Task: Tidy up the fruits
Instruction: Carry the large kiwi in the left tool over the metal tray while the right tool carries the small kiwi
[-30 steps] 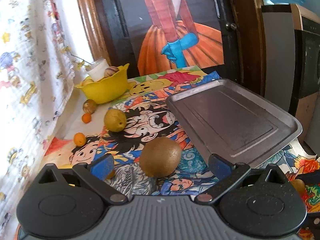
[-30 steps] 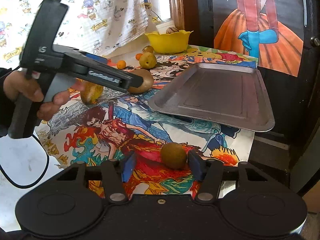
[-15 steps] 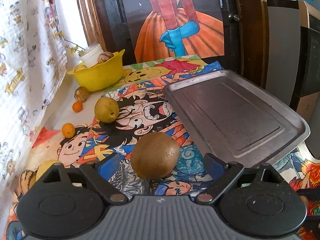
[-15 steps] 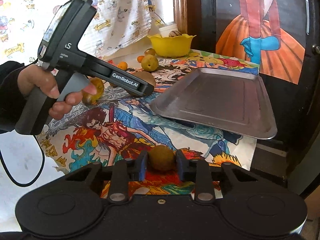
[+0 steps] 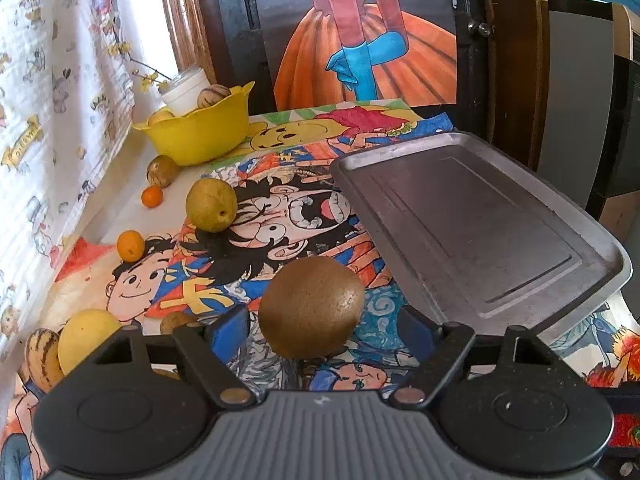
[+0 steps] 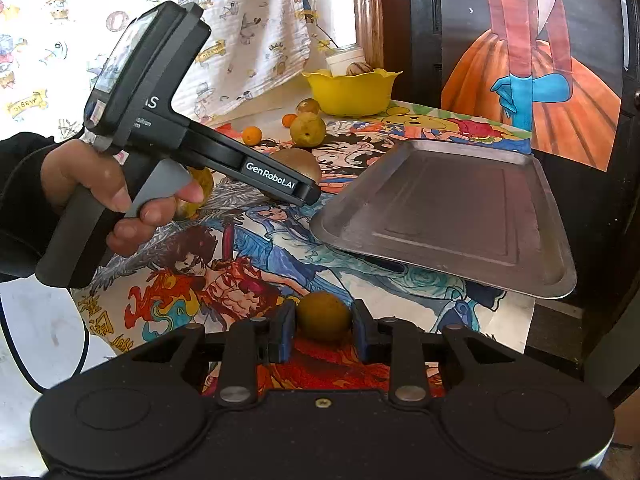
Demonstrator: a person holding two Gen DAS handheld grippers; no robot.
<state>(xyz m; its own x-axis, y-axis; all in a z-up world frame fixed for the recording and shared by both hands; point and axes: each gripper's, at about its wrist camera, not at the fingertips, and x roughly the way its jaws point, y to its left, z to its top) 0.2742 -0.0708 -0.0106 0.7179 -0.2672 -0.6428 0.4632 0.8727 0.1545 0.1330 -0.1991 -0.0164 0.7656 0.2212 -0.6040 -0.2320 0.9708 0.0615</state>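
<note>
My left gripper (image 5: 320, 330) is open with a brown kiwi (image 5: 311, 306) between its blue pads, gaps on both sides. The kiwi rests on the cartoon cloth. My right gripper (image 6: 323, 330) is shut on a small brownish-yellow round fruit (image 6: 323, 317), low over the cloth at the table's near edge. An empty metal tray (image 5: 480, 224) lies to the right, also in the right wrist view (image 6: 452, 212). The left gripper's body (image 6: 192, 148) and the kiwi (image 6: 300, 162) show in the right wrist view.
A yellow bowl (image 5: 200, 132) with fruit and a white cup stands at the back left. A green pear (image 5: 211, 205), two small oranges (image 5: 130, 245), a passion fruit (image 5: 162, 170), a lemon (image 5: 86, 336) and a striped melon (image 5: 40, 354) lie on the left.
My right gripper has closed on the small round fruit. My left gripper has moved forward so the kiwi now sits between its open pads.
</note>
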